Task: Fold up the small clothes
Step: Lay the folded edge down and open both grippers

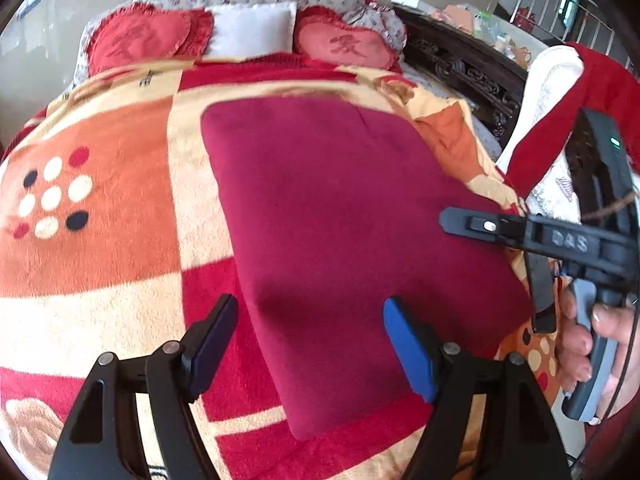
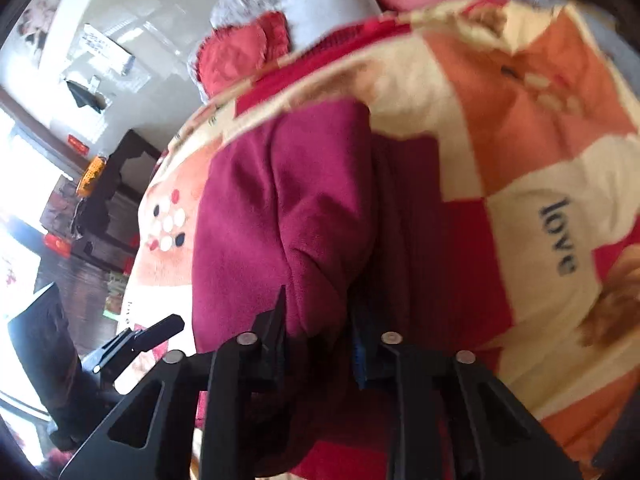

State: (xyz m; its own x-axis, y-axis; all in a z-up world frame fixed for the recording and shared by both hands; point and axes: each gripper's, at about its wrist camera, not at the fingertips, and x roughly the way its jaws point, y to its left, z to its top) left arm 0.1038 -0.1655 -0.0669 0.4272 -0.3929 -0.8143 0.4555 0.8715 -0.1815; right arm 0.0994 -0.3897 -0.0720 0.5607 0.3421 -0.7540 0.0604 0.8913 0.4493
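Observation:
A dark red fleece garment [image 1: 352, 232] lies folded into a rectangle on the patterned blanket [image 1: 104, 248] of a bed. My left gripper [image 1: 310, 344] is open and empty, hovering over the garment's near left edge. My right gripper [image 1: 520, 272] shows in the left wrist view at the garment's right edge. In the right wrist view its fingers are closed on a raised fold of the garment [image 2: 280, 216], between the tips [image 2: 320, 320].
Red heart pillows [image 1: 144, 36] and a white pillow [image 1: 252, 28] lie at the head of the bed. A dark carved wooden frame [image 1: 460, 60] runs along the right side. A red and white cloth [image 1: 560, 92] hangs at the right.

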